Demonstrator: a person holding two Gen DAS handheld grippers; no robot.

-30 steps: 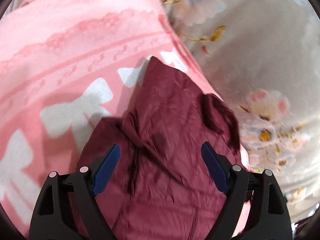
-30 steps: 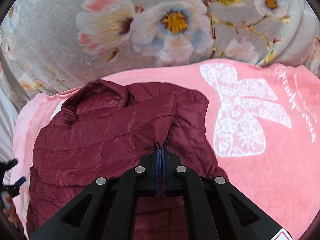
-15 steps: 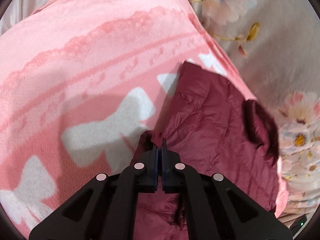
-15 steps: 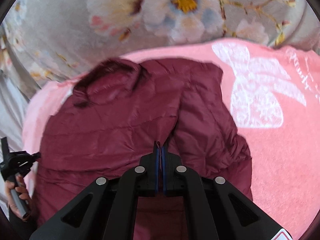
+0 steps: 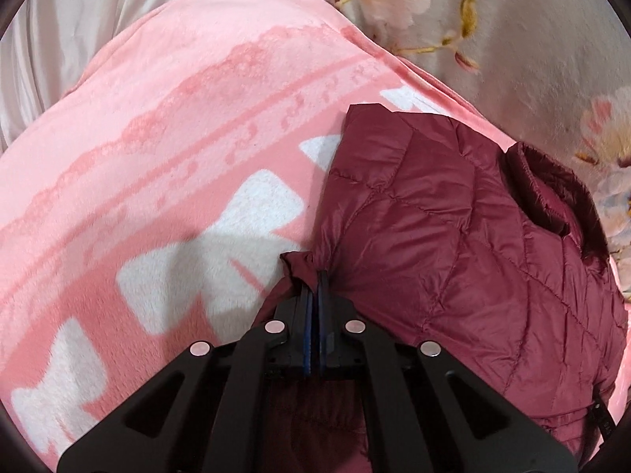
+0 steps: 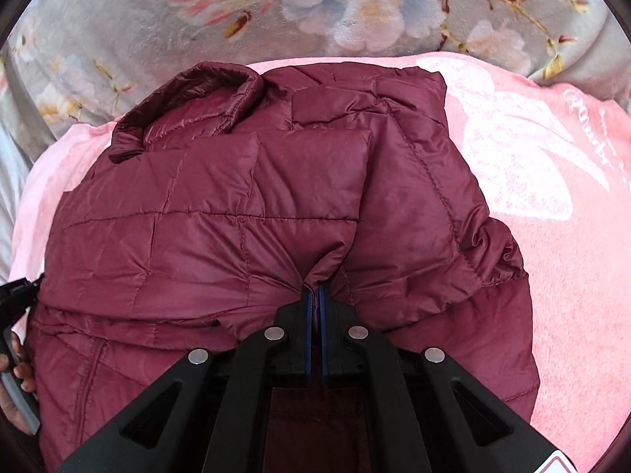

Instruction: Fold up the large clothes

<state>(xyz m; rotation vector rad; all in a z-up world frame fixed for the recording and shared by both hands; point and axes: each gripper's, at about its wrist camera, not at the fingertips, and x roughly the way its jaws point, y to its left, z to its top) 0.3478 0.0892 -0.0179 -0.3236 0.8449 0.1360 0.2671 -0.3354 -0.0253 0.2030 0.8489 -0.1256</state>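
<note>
A maroon quilted puffer jacket (image 6: 244, 213) lies on a pink blanket (image 6: 560, 260), its collar (image 6: 189, 106) at the far left. My right gripper (image 6: 314, 289) is shut on a fold of the jacket's fabric near its middle. In the left wrist view the jacket (image 5: 453, 244) fills the right half, with its collar (image 5: 552, 193) at the far right. My left gripper (image 5: 313, 276) is shut on a bunched edge of the jacket at its left side, above the pink blanket (image 5: 177, 149).
A grey floral bedcover (image 6: 355, 12) lies beyond the pink blanket, and it also shows in the left wrist view (image 5: 532, 39). The person's hand with the other gripper's handle (image 6: 15, 374) shows at the left edge of the right wrist view.
My left gripper went from open over the jacket to shut on its edge. The jacket now lies smoother and flatter, and both views have drawn closer to it.
</note>
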